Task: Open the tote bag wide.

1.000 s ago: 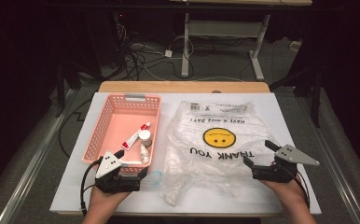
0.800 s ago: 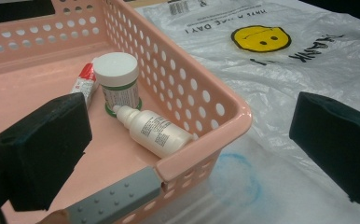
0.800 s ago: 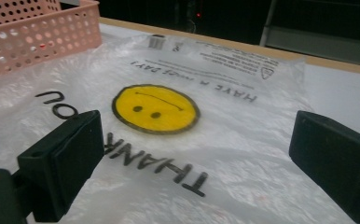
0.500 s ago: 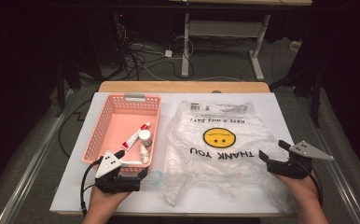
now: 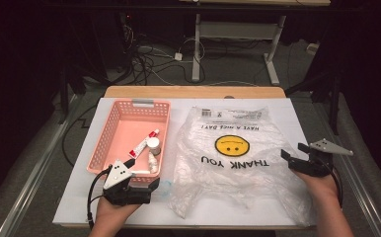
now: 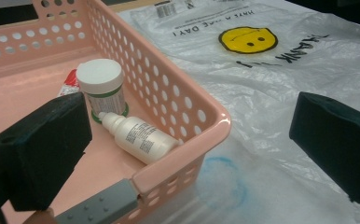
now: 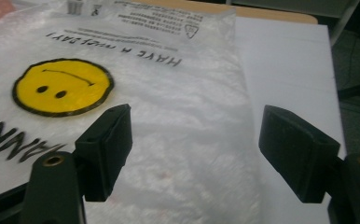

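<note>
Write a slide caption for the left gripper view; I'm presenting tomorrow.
Open left tool straddles the pink basket corner, near a lying dropper bottle.

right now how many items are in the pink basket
3. A white-capped jar stands near the basket's right wall; a small white dropper bottle lies on its side just in front of it; a red and white tube lies to the jar's left. Nothing else shows inside.

Basket (image 5: pixel 110 129) wall blocks left gripper (image 6: pixel 187 144) (jaws straddle corner); bag (image 5: pixel 238 163) flat.
</note>
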Motion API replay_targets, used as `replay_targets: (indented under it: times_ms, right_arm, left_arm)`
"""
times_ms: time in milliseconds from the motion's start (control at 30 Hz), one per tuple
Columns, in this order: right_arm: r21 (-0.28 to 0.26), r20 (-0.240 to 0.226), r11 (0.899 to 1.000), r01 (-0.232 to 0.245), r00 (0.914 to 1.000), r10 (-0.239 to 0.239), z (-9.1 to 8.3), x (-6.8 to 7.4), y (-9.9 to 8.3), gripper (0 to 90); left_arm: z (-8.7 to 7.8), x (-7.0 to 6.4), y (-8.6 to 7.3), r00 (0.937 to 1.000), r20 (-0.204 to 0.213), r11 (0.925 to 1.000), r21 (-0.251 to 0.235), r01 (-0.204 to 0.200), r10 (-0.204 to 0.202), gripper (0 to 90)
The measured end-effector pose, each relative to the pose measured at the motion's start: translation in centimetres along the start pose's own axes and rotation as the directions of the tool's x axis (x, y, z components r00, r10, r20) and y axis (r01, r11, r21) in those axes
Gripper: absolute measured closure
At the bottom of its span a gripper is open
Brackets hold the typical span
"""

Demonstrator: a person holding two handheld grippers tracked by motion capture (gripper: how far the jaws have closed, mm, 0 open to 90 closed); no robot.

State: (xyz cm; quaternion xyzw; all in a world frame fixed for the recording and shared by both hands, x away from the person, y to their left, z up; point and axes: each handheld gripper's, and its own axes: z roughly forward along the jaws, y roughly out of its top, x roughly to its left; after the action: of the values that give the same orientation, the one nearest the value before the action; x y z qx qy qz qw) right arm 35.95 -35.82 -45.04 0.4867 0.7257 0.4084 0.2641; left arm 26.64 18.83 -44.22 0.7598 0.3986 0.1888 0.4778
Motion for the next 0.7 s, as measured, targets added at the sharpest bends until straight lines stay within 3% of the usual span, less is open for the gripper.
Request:
replay_targets:
  times_ms: [267, 367, 467, 700]
  right_arm:
    - [0.055, 0.043, 0.998, 0.007, 0.999, -0.01, 2.4, -2.3, 2.0, 31.0]
    - [0.097, 0.031, 0.995, -0.034, 0.999, 0.031, 4.2, -3.5, 2.0, 31.2]
    - [0.148, 0.013, 0.989, -0.009, 0.9999, 0.007, 5.6, -3.7, 1.9, 31.8]
    - [0.159, -0.002, 0.985, -0.061, 0.9981, 0.062, 7.5, -5.0, 1.5, 38.9]
  left_arm:
    - [-0.3, -0.1, 0.2, 0.9998, 0.016, 0.9999, 0.005, 0.012, -0.013, 0.0]
    - [-0.3, -0.1, 0.2, 0.9997, 0.018, 0.9999, 0.003, 0.016, -0.016, 0.0]
    - [-0.1, -0.2, 0.2, 0.9995, 0.03, 0.9999, 0.014, 0.01, -0.01, 0.0]
    - [0.0, -0.5, 0.2, 0.9986, 0.05, 0.9998, 0.013, 0.014, -0.015, 0.0]
